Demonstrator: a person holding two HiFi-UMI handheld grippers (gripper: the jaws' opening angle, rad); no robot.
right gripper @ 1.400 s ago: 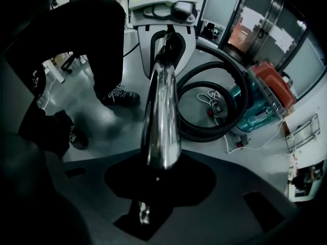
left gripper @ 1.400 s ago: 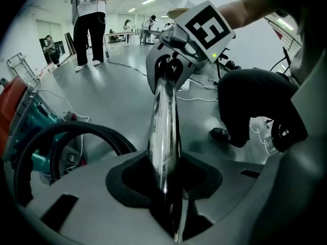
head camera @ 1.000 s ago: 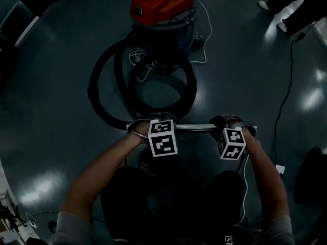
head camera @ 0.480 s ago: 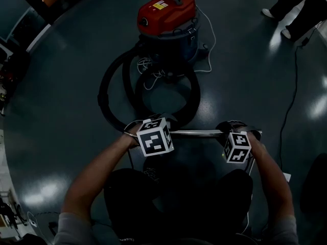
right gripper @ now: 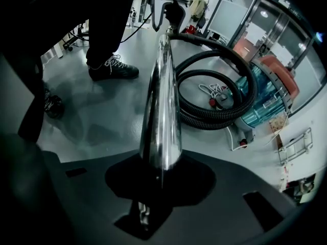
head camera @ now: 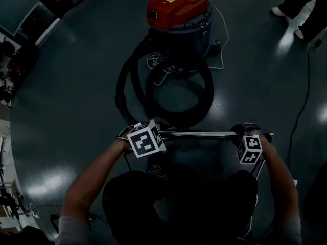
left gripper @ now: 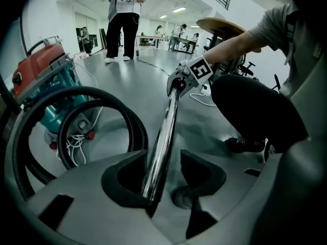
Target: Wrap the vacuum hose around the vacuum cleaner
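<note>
The red-topped vacuum cleaner stands on the floor ahead of me, with its black ribbed hose coiled in loops in front of it. A chrome tube runs level between my two grippers. My left gripper is open: the tube rests against the left jaw, with a gap to the right one. My right gripper is shut on the tube's other end. The hose and the vacuum show beyond it.
A white power cord lies beside the vacuum. A thin black cable trails across the floor on the right. Another person's feet are at the top right, and that person stands beyond the vacuum. My own shoe is next to the tube.
The two grippers now stand farther apart along the chrome tube, the left one having slid leftward. The vacuum and hose appear higher and more to the right in the head view.
</note>
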